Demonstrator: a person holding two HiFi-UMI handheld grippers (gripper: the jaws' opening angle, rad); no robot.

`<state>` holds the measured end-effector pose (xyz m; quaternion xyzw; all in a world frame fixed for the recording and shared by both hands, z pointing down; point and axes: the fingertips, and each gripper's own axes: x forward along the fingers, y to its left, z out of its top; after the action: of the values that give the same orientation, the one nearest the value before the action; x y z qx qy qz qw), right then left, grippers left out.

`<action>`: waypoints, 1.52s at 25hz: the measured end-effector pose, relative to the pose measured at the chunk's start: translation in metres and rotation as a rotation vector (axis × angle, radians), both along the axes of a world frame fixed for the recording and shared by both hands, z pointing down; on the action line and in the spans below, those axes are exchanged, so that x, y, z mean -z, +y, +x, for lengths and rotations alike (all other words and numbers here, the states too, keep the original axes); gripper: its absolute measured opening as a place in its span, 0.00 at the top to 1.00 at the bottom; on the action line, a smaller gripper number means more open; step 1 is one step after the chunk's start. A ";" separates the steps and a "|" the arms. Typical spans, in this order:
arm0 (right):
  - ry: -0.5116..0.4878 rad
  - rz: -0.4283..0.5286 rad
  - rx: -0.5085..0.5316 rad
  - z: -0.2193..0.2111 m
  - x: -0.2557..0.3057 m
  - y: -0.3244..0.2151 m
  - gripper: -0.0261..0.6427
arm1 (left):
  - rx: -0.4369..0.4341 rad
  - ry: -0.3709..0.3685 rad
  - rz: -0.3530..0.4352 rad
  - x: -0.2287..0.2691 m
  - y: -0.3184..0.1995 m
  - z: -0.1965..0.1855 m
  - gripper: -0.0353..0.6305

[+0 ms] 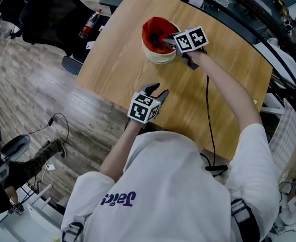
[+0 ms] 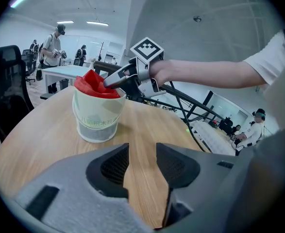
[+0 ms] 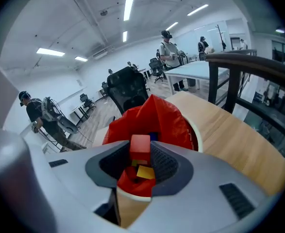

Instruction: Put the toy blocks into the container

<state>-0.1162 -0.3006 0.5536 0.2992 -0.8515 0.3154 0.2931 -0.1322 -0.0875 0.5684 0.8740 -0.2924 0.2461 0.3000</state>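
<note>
The white, red-lined container (image 1: 160, 59) is standing upright. A red block (image 3: 140, 147) is hovering at its mouth. A yellow block (image 3: 144, 172) is lying inside.

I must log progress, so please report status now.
Left gripper open, empty, over table. Right gripper shut on red block, over container. Nothing in the way.

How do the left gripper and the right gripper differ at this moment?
The left gripper is empty, jaws apart; the right gripper clamps a red toy block. The left gripper hangs over the bare wooden table; the right gripper reaches over the red-lined white container. Both angle downward.
</note>
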 end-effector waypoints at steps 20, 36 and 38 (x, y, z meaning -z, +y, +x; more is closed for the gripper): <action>-0.174 0.124 -0.238 0.113 0.029 0.062 0.76 | -0.223 0.021 0.047 0.012 0.006 0.088 0.67; 0.069 0.088 -0.545 0.340 -0.032 0.285 0.76 | -0.634 0.020 0.060 0.001 0.066 0.247 0.67; 0.108 0.074 -0.546 0.364 -0.034 0.312 0.76 | -0.675 0.022 0.067 0.001 0.074 0.269 0.67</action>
<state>0.2476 0.0116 0.5877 0.5445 -0.7334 0.3349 0.2312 0.1369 -0.0139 0.5674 0.9335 0.0088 0.3125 0.1758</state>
